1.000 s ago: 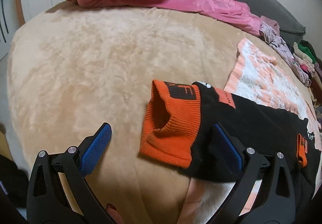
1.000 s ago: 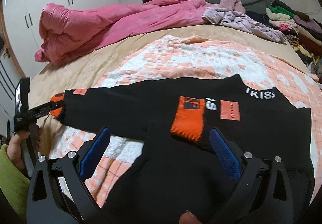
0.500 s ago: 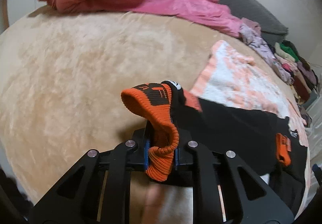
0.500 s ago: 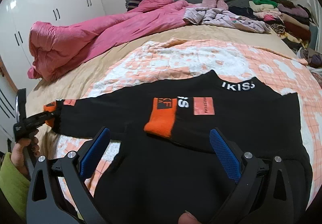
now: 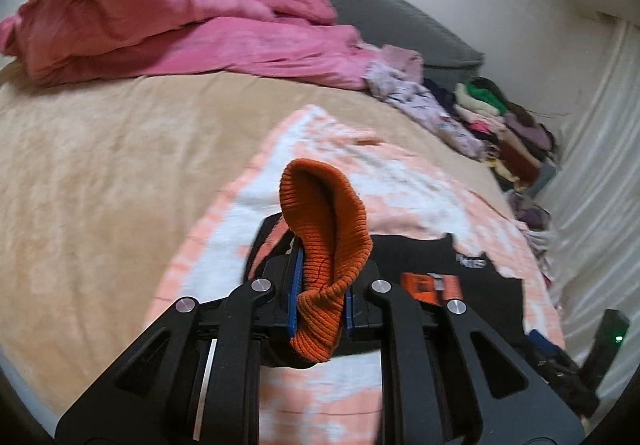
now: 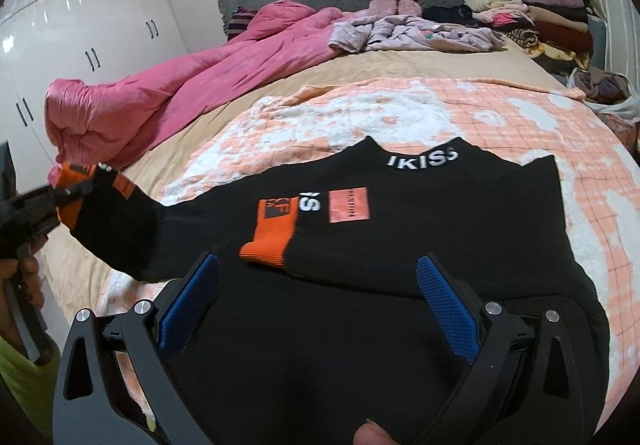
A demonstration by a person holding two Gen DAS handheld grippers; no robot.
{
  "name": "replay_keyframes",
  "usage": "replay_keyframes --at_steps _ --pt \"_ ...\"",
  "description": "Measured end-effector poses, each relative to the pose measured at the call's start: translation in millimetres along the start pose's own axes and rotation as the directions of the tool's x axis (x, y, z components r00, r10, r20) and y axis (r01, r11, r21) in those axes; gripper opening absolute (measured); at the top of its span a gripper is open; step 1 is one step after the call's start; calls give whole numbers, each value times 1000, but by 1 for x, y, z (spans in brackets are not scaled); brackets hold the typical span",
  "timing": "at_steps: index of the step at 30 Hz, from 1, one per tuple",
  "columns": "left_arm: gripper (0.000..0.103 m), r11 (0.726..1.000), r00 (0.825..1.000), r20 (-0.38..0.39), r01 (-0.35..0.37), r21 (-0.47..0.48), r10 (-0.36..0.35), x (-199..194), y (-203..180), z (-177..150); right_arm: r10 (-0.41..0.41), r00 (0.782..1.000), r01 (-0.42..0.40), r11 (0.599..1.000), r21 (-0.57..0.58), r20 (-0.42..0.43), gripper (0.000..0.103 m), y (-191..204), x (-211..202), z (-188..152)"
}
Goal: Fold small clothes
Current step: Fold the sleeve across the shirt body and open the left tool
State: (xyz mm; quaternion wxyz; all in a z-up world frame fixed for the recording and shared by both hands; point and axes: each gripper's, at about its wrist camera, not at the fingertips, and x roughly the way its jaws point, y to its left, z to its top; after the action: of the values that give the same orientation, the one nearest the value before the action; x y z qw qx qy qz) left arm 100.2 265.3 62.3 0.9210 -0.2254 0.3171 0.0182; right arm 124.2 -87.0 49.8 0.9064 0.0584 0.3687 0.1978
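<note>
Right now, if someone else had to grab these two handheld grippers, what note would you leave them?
Left gripper: jaws shut on the orange cuff of the black sweater's sleeve, lifted off the bed.
Right gripper: jaws open, empty, over the sweater's lower part.
The sweater lies spread on the peach and white blanket.
Done: the other sleeve is already folded across the chest.
Left: bring the held sleeve across, then fold the body.

Soft indoor light is cast evenly; glare is seen on the wardrobe doors [image 6: 80, 29]; edges are bent by fisheye distortion; the left wrist view is motion-blurred
</note>
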Motion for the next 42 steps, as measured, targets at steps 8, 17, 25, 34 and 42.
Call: replay_keyframes --at_steps 8,17,25,34,42 --pt "8 992 993 -50 108 72 -104 19 -70 -2 -17 1000 16 999 51 17 99 -27 -12 -4" --pt "8 972 972 -155 197 127 -176 60 -136 -24 -47 998 42 991 128 35 99 -68 -24 -10" --pt "8 959 945 -273 230 168 -179 102 -174 -55 -70 997 64 978 198 23 99 -102 -28 -20" --pt "20 951 911 -379 247 185 -163 137 -195 -90 -81 997 80 971 227 -1 99 -117 -26 -28" --pt "47 950 920 -352 247 189 -170 116 -188 -84 -72 997 75 974 213 -22 99 -111 -18 -28"
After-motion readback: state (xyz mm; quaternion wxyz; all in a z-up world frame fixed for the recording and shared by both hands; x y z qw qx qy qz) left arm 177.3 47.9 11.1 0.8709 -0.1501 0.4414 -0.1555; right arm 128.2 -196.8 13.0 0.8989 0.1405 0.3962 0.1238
